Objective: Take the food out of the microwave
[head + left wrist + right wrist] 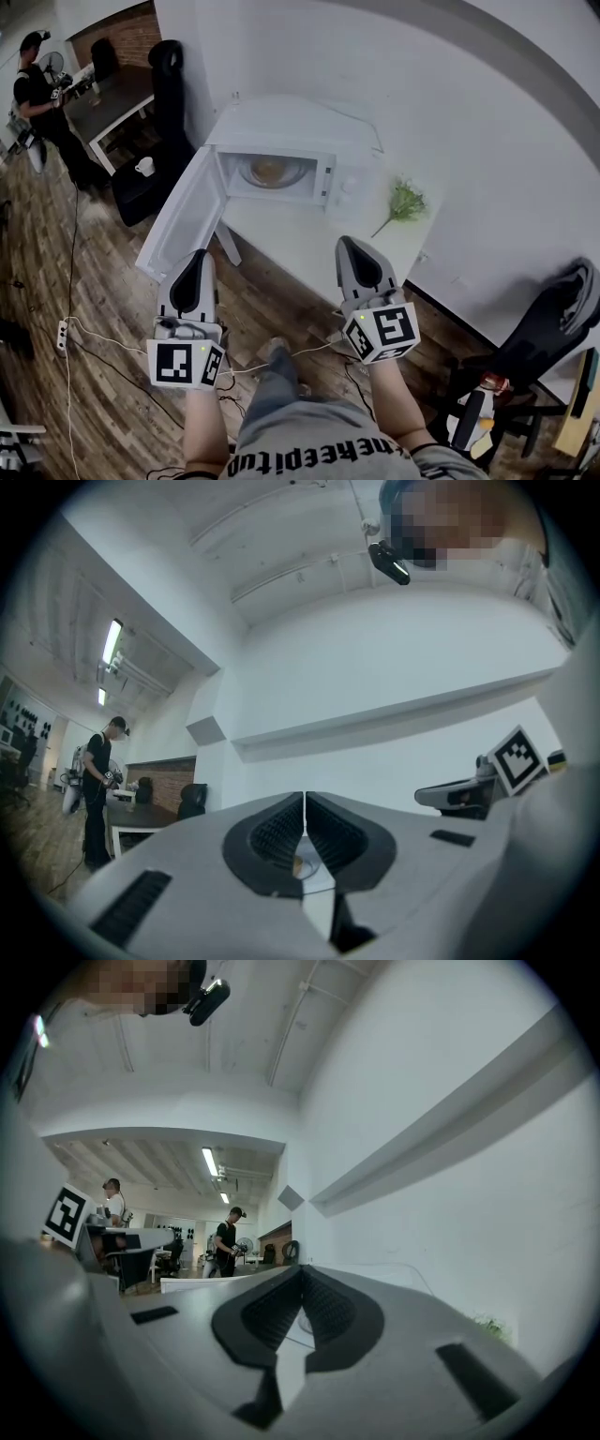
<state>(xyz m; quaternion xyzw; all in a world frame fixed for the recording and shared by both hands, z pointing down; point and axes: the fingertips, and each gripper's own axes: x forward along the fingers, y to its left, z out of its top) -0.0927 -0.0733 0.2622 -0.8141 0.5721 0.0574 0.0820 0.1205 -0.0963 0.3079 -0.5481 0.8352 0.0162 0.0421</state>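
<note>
A white microwave [349, 184] stands on a white table [300, 246] with its door [183, 217] swung wide open to the left. Inside it sits a round dish of brownish food [273, 172]. Both grippers hover in front of the table, short of the microwave and apart from it. In the head view my left gripper [197, 254] points at the open door's lower edge, and my right gripper [348, 241] is over the table's front edge. The jaws of the left gripper [305, 799] and the right gripper [302, 1270] meet at the tips, with nothing between them.
A green plant sprig [405, 200] lies on the table right of the microwave. A black office chair [553, 319] stands at the right. A person [37, 94] stands at the far left by a dark desk [108, 98]. Cables and a power strip [63, 334] lie on the wooden floor.
</note>
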